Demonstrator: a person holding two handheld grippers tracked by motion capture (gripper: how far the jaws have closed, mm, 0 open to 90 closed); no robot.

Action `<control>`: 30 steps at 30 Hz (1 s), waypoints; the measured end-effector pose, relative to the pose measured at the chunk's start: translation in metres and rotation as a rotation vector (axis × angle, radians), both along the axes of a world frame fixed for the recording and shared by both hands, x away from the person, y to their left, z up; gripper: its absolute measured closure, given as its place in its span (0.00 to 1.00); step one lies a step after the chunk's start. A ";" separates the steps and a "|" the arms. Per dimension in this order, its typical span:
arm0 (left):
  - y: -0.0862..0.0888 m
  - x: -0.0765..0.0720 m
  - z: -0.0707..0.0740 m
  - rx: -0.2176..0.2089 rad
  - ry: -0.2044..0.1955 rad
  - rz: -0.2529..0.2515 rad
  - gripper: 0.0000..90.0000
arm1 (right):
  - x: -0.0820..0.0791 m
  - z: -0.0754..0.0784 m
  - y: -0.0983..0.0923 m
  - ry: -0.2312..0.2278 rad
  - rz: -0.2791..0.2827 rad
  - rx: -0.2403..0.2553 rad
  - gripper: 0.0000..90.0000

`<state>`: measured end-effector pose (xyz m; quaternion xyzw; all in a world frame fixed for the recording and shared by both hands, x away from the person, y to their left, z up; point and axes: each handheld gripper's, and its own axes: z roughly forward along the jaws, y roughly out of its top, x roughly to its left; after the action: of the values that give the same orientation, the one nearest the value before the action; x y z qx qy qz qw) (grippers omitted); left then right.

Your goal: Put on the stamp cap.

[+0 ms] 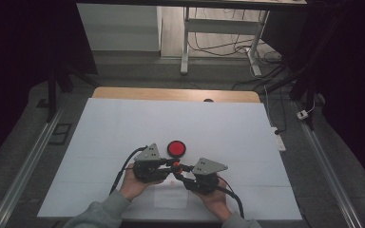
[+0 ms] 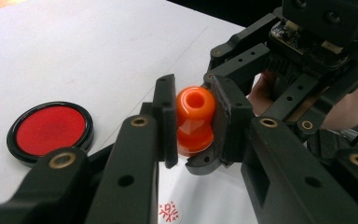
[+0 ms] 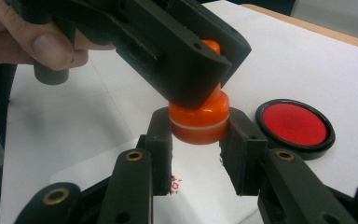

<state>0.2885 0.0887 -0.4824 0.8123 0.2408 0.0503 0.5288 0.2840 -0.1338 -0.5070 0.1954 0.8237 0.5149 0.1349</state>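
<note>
Gripping orange stamp (image 2: pixel 195 119) w/ both hand-held grippers (white band (image 3: pixel 198 125) seen rt view)

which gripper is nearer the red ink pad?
Left. The left gripper sits just below the red ink pad; the right gripper is lower and farther away.

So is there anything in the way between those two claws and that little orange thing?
No. The left gripper clamps the orange stamp at its upper knob and the right gripper clamps its wider base, pads directly on it.
</note>
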 end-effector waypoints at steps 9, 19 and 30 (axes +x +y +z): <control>0.001 0.000 -0.001 -0.020 0.008 0.001 0.81 | -0.001 0.000 0.000 -0.017 -0.002 -0.005 0.72; 0.002 -0.001 -0.002 -0.019 0.004 -0.001 0.81 | -0.003 0.001 0.001 -0.028 -0.004 -0.010 0.72; 0.000 -0.003 -0.007 -0.021 0.010 0.010 0.81 | -0.003 -0.001 0.001 -0.037 0.007 -0.037 0.72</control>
<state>0.2859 0.0889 -0.4890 0.8056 0.2483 0.0463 0.5359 0.2813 -0.1326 -0.5076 0.1807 0.8312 0.5034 0.1520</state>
